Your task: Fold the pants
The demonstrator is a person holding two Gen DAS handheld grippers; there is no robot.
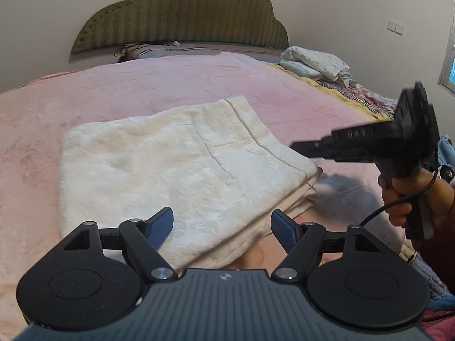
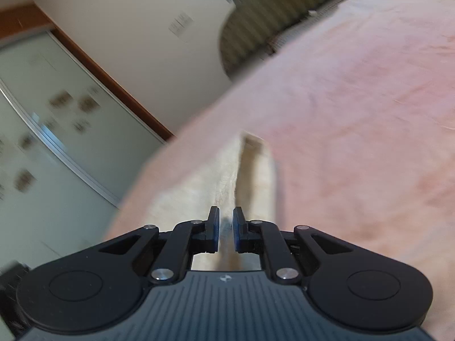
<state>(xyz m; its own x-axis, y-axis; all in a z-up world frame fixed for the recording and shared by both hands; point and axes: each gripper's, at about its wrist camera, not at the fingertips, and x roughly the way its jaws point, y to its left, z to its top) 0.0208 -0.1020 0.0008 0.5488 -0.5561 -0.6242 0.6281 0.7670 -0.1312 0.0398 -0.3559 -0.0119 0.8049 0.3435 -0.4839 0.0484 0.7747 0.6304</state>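
Cream fleece pants (image 1: 182, 164), folded into a thick layered rectangle, lying flat in the middle of a pink blanket (image 1: 142, 85) on a bed. Just above the near edge, left gripper (image 1: 221, 224), blue-padded fingers spread wide, holding nothing. At the fold's right corner, right gripper (image 1: 307, 146) in a hand (image 1: 418, 199), blurred, fingers nearly together with a narrow gap, gripping nothing. Beyond: olive headboard (image 1: 182, 14), folded bedding (image 1: 315, 62) at right.
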